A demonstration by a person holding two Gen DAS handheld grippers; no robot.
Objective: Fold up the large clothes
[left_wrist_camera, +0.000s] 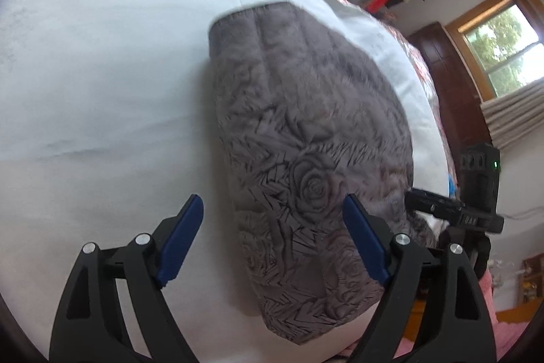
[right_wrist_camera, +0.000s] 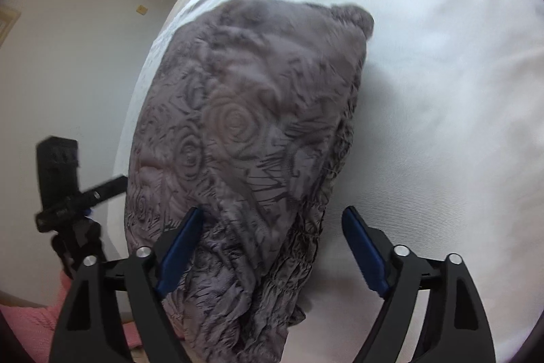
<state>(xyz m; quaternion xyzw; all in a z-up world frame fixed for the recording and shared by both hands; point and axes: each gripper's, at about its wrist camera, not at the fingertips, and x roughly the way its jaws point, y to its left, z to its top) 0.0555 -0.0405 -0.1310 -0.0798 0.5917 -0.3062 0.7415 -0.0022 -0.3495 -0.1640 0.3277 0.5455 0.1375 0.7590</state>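
Grey plush fabric with a raised rose pattern is filling the middle of both wrist views: a folded garment [left_wrist_camera: 306,138] is lying on a bed covered by a white sheet [left_wrist_camera: 102,73]. Seen from the left wrist, the garment is stretching away from the camera as a long rounded bundle, its far end finishing in a straight ribbed edge, its near end sitting close to the edge of the bed.

The left gripper [left_wrist_camera: 273,242] is hovering above the near end with its jaws spread wide and holding nothing; one blue finger pad [left_wrist_camera: 182,240] is sitting over bare sheet and the other over the patterned fabric. To the right, the other gripper's black body is showing beside the garment.

From the right wrist, the same garment [right_wrist_camera: 251,131] is lying with a crumpled, gathered layer along its right side. The right gripper [right_wrist_camera: 273,244] is also gaping wide with nothing between its jaws; its left pad is overlapping the fabric and its right pad is over the white sheet [right_wrist_camera: 442,91].

Beyond the bed, a wood-framed window [left_wrist_camera: 499,46] with pale curtains is letting in daylight, and pink knitted cloth [right_wrist_camera: 30,322] is showing low at the frame's edge.
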